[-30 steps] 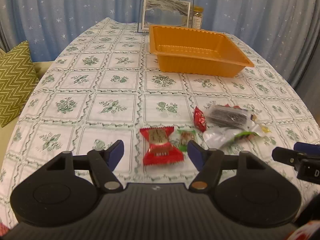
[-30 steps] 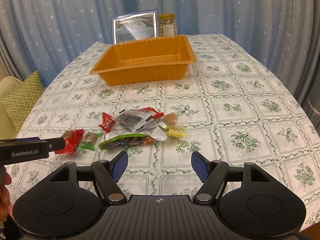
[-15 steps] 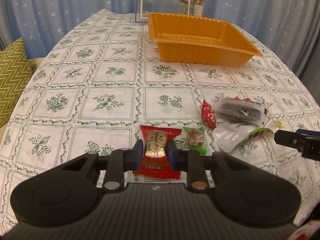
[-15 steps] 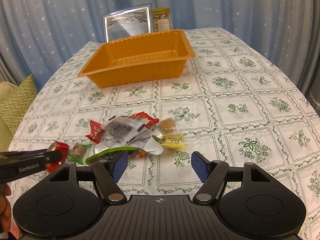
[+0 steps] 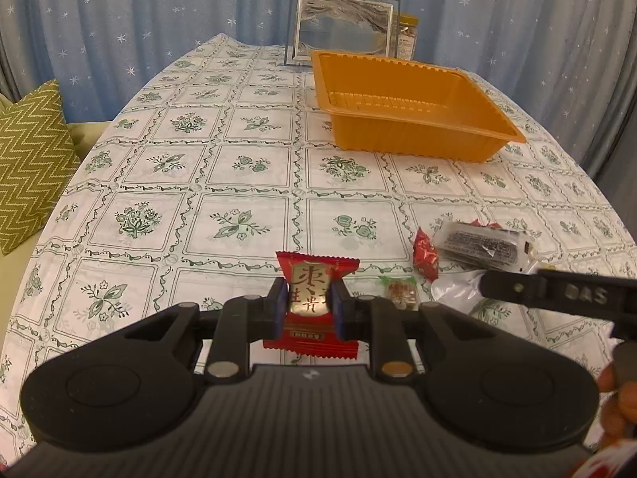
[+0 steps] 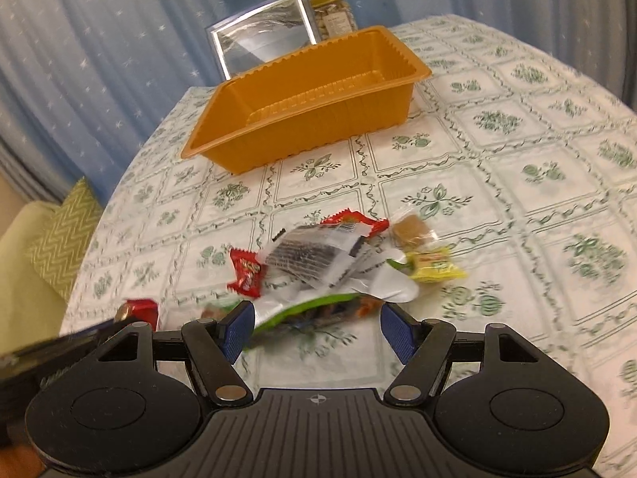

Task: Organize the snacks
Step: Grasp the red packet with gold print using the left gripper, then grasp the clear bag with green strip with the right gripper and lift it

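Left wrist view: left tongs clamped on red candy, low over the counter; orange tray empty.
Right wrist view: right tongs apart, straddling green packet; snack pile unsorted.
Progress: nothing trayed yet.

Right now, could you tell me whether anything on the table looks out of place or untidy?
Yes: the snacks lie in a loose, overlapping heap on the tablecloth, while the orange tray behind them stands empty. The left gripper is shut on a red candy. Nothing looks spilled or damaged.
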Action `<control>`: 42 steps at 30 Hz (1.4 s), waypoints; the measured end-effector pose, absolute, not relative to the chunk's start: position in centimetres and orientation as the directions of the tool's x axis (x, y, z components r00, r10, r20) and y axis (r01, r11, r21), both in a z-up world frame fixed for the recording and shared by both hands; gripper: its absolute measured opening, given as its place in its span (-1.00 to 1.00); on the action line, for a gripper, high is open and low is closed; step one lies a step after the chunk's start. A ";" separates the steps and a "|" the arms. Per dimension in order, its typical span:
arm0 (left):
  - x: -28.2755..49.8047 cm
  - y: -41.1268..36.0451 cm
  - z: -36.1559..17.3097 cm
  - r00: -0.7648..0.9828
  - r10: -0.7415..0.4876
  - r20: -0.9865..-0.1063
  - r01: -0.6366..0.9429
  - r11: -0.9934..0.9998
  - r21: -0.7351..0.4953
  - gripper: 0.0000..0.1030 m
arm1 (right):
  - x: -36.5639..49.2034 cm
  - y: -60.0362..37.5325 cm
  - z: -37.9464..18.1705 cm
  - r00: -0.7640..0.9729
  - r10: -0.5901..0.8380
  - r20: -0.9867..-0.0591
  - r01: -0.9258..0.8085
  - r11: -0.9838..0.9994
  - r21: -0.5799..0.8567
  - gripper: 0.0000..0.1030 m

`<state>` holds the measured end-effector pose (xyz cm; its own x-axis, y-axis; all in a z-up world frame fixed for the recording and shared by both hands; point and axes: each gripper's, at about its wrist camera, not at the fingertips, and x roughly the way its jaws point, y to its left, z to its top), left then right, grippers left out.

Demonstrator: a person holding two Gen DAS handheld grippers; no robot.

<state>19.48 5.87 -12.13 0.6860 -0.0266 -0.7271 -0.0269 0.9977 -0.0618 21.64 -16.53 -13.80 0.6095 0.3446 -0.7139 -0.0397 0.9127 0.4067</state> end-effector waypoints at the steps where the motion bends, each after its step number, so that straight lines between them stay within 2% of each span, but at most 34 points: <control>1: 19.5 5.9 -12.1 0.686 -0.030 -0.727 -0.025 0.998 -0.064 -0.60 | 22.0 -16.4 -14.0 0.611 0.337 -0.716 -0.020 0.911 0.412 0.36; 5: 19.5 6.0 -12.4 0.684 -0.039 -0.729 -0.020 0.997 -0.072 -0.60 | 22.9 -15.8 -14.2 0.634 0.284 -0.719 0.021 0.923 0.383 0.36; 11: 19.4 6.1 -12.6 0.676 -0.048 -0.735 -0.020 0.996 -0.084 -0.60 | 22.9 -13.7 -14.4 0.642 0.203 -0.739 -0.047 0.973 0.227 0.33; 16: 19.0 6.0 -12.3 0.678 -0.053 -0.733 -0.015 0.996 -0.086 -0.60 | 21.5 -13.8 -14.4 0.628 0.229 -0.744 -0.138 0.973 0.184 -0.27; 19: 18.7 5.8 -12.1 0.679 -0.059 -0.732 -0.010 0.996 -0.089 -0.60 | 20.6 -14.4 -14.1 0.604 0.249 -0.757 -0.198 0.967 0.160 -0.51; 23: 18.3 5.4 -11.7 0.682 -0.069 -0.728 0.001 0.996 -0.093 -0.60 | 19.4 -15.5 -13.8 0.587 0.220 -0.779 -0.230 0.968 0.100 -0.60; 27: 18.1 5.0 -11.5 0.685 -0.074 -0.725 0.008 0.996 -0.094 -0.60 | 18.6 -16.8 -13.5 0.607 0.190 -0.771 -0.201 0.976 0.082 -0.59; 29: 18.1 4.9 -11.5 0.684 -0.075 -0.725 0.009 0.995 -0.095 -0.60 | 18.5 -17.0 -13.4 0.619 0.195 -0.761 -0.191 0.977 0.095 -0.48; 31: 18.2 4.9 -11.5 0.684 -0.077 -0.726 0.011 0.995 -0.095 -0.60 | 18.6 -16.9 -13.3 0.630 0.197 -0.751 -0.185 0.977 0.101 0.14; 32: 18.3 4.9 -11.5 0.684 -0.078 -0.726 0.013 0.995 -0.095 -0.60 | 18.7 -16.7 -13.2 0.638 0.199 -0.744 -0.185 0.977 0.102 0.22; 40: 18.8 5.1 -12.2 0.673 -0.083 -0.735 0.017 0.995 -0.097 -0.60 | 20.7 -15.3 -14.3 0.643 0.171 -0.746 -0.169 0.982 0.080 0.21; 41: 18.8 5.1 -12.3 0.672 -0.083 -0.736 0.017 0.995 -0.097 -0.60 | 20.8 -15.3 -14.4 0.646 0.163 -0.746 -0.166 0.984 0.070 0.18; 42: 18.8 5.1 -12.4 0.670 -0.085 -0.737 0.017 0.995 -0.099 -0.60 | 20.9 -15.2 -14.5 0.647 0.153 -0.747 -0.164 0.985 0.060 0.03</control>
